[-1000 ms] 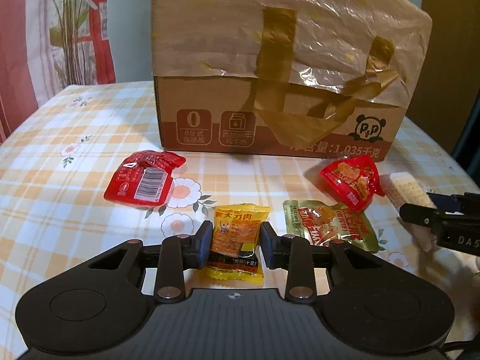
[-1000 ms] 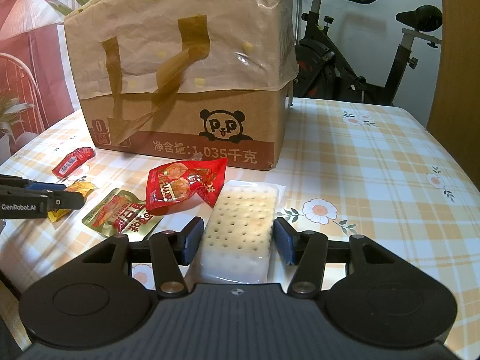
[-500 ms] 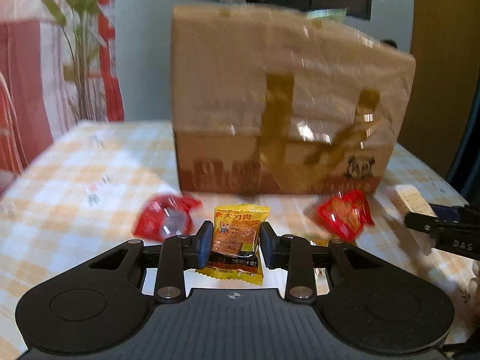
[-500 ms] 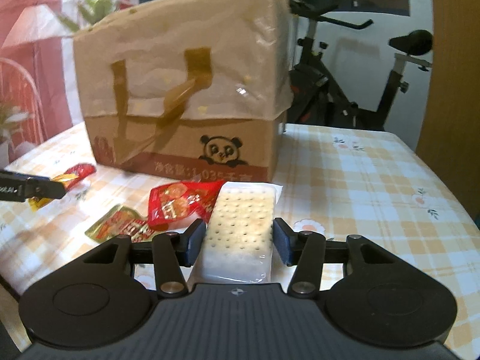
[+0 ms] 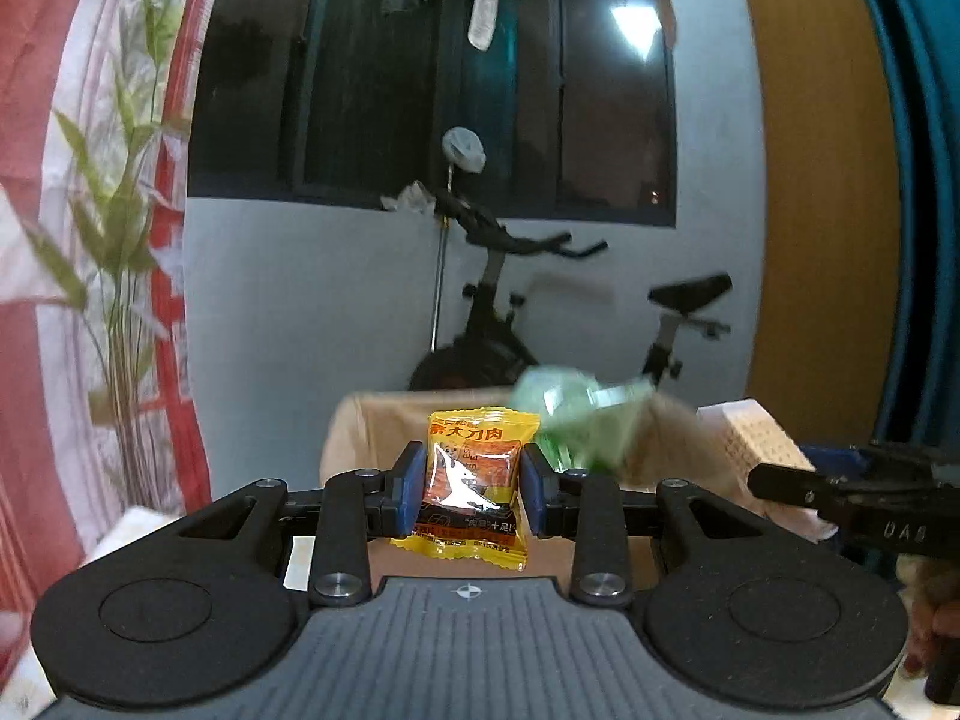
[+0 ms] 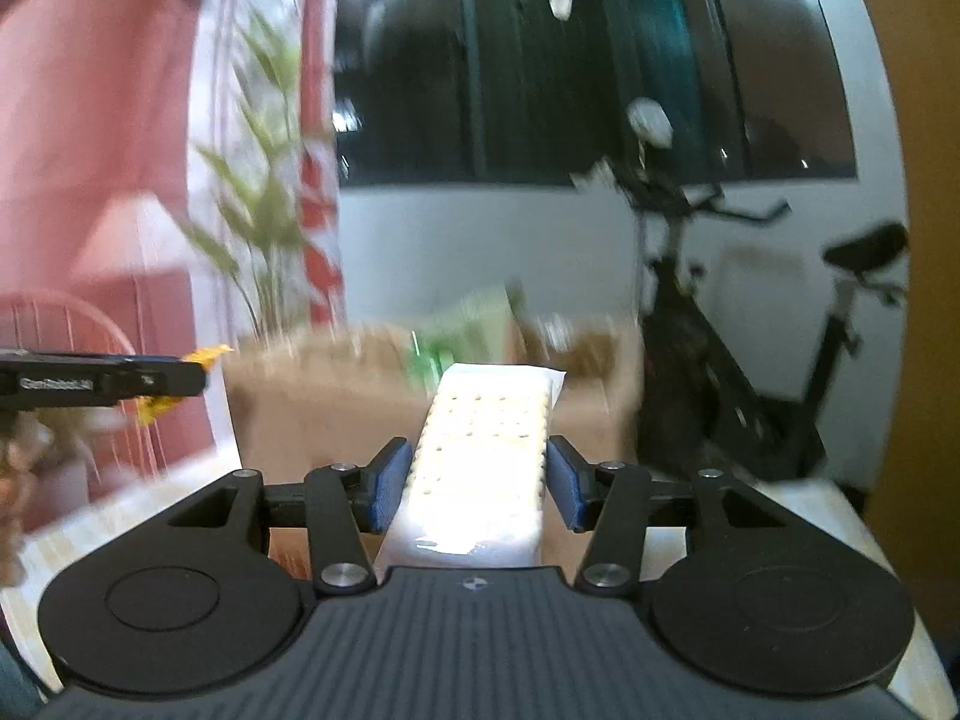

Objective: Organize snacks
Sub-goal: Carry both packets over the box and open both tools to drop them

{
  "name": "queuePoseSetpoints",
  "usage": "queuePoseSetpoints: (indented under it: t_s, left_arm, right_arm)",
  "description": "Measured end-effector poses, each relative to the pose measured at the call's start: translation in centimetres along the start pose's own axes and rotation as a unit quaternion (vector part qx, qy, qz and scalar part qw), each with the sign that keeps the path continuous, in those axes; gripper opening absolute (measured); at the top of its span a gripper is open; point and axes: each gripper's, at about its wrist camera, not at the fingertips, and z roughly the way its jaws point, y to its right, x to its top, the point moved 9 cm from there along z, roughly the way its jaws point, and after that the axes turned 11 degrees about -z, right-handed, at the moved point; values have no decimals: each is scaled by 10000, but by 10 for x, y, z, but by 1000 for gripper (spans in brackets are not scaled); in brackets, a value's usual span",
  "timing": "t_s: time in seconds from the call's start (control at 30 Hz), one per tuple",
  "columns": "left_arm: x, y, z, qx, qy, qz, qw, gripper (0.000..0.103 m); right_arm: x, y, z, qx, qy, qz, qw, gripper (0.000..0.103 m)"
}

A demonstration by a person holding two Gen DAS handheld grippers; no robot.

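My left gripper [image 5: 473, 489] is shut on a yellow snack packet [image 5: 474, 480] and holds it up at the height of the cardboard box's [image 5: 372, 432] open top. My right gripper [image 6: 477, 477] is shut on a clear-wrapped pack of pale crackers [image 6: 483, 456], also raised in front of the box [image 6: 324, 408]. Green packets [image 5: 570, 414] show inside the box. The cracker pack [image 5: 756, 438] and right gripper also show at the right of the left wrist view. The left gripper with its yellow packet [image 6: 174, 381] shows at the left of the right wrist view.
An exercise bike [image 5: 576, 312] stands behind the box against the white wall. A plant [image 5: 114, 228] and red-and-white curtain are on the left. A dark window is above. The table edge [image 6: 828, 516] shows at the right. The table snacks are out of view.
Both grippers have lifted their snacks from the table up to the level of the box's open top. The views now look over the box at the wall and window.
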Motion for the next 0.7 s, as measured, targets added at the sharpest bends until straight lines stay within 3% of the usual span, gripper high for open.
queuePoseSetpoints:
  t_s: [0.1,0.23,0.47,0.5,0.6,0.7]
  left_arm:
    - [21,2,30,103,3,50,9999,35]
    - [30,-2,69,314,-275,36,9991,35]
    - [17,-20,106,719,-868,254,9933,36]
    - [17,-22,108,723,-905,278,9929,38]
    - [14,-28,104,725,-875,244,9932,63]
    - [10,-34,96,791,-865,222,9929,65]
  right_arm:
    - [23,8,23,-130,162,-120,9997,52]
    - [35,24,66,-519,50,-238,9984,52]
    - [10,44,99,-856,-472,-269,9949,52]
    - [7,44,101,-834,-540,-281,9947,52]
    - [0,45,102,-873,-669,-291,9935,54]
    - [-2,45,95,-831,-634,-236,9942,59]
